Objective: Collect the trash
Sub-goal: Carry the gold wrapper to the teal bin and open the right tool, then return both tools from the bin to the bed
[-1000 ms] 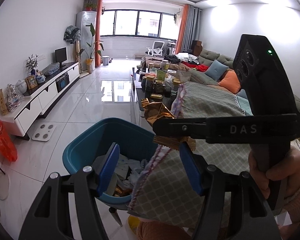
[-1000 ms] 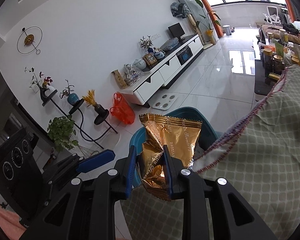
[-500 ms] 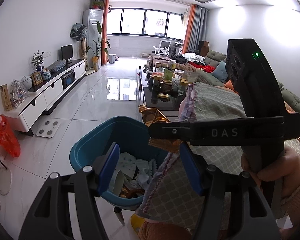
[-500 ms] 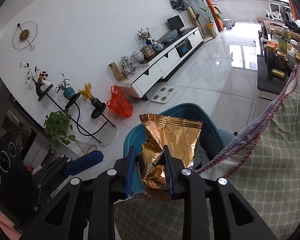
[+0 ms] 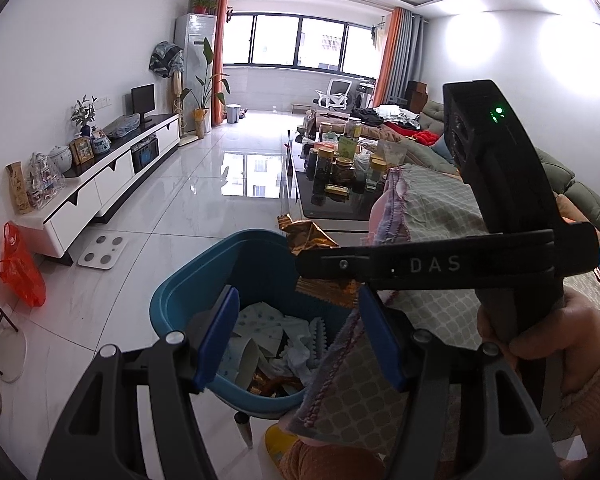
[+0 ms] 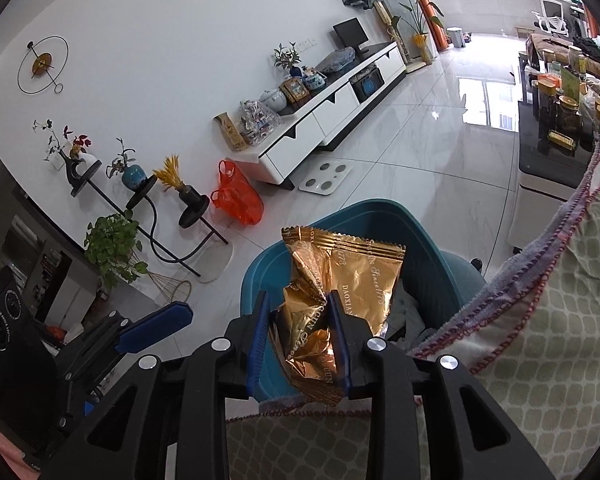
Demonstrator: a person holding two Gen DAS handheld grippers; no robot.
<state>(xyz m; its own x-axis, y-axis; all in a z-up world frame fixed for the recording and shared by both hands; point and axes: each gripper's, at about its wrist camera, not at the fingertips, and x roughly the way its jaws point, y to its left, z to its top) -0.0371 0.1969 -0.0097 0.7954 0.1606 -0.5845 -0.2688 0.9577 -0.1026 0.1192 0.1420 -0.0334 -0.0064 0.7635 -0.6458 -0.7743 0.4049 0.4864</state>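
Lower over the blue bin's (image 6: 256, 280) rim, right hand-held gripper (image 6: 298, 336) loosens around the gold wrapper (image 6: 340, 280); left hand-held gripper (image 5: 298, 340) gapes empty.

Both wrist views—close above bin (image 5: 188, 300)

- The left gripper (image 5: 296, 340) is showing a black frame, silver screws and blue fingers (image 5: 216, 340).
- The right gripper (image 6: 300, 340) is wearing white "DAS" lettering and glowing a green light.
- The hand (image 5: 540, 344) is wearing a pink knit sleeve (image 5: 592, 396).
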